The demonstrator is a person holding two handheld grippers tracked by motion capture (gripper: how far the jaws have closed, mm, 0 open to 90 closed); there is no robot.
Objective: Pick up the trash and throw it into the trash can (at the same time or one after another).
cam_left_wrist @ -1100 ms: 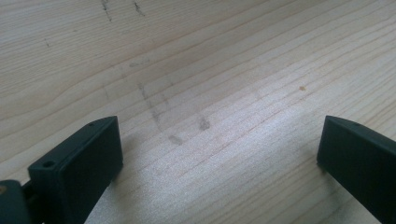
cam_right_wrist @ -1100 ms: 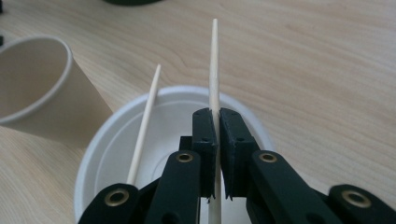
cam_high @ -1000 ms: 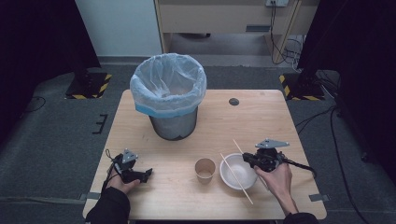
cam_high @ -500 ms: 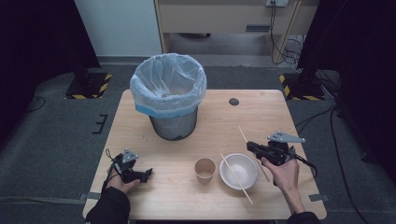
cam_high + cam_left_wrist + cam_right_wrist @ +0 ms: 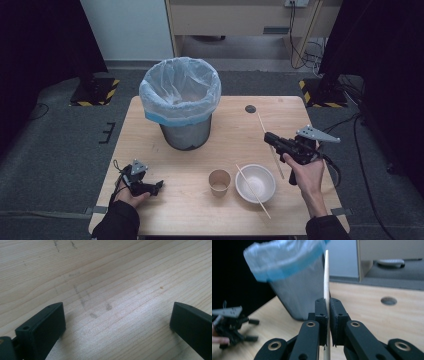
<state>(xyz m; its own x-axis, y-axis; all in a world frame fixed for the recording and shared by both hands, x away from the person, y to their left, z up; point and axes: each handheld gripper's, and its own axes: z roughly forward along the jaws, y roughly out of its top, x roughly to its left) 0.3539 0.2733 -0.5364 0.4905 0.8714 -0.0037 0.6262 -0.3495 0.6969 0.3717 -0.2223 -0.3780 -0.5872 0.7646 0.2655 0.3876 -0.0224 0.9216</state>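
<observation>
A: Start at the lower left of the high view. What is the left gripper (image 5: pixel 156 186) doing?

B: It sits low on the table (image 5: pixel 150 125) with its jaws spread wide. Its own view has bare wood between them, so it holds nothing.

A: And moving right?

B: The bin (image 5: pixel 181 102) stands in the upper left-centre, lined with a pale bag, mouth open upward. Below it, at lower centre, is a paper cup (image 5: pixel 219 181), and just right of that a white bowl (image 5: pixel 255 183) with one chopstick (image 5: pixel 252 191) lying across it, slanting from upper left to lower right.

A: Then the right side?

B: The right gripper (image 5: pixel 268 136) is at centre right, lifted off the table, jaws pinched tight on a second chopstick (image 5: pixel 270 146). In the right gripper view that stick (image 5: pixel 326 277) runs straight up between the pads, crosswise to the jaws.

A: So which relation matters?

B: The bin lies up and to the left of the held stick, and the right gripper view already looks toward it. The right hand is the nearer one with anything to drop. I'd judge the stick must travel leftward above the rim, its long axis tipped so an end points into the mouth.

A: Risk?

B: A long stick held level could catch the rim or the bag.
</observation>
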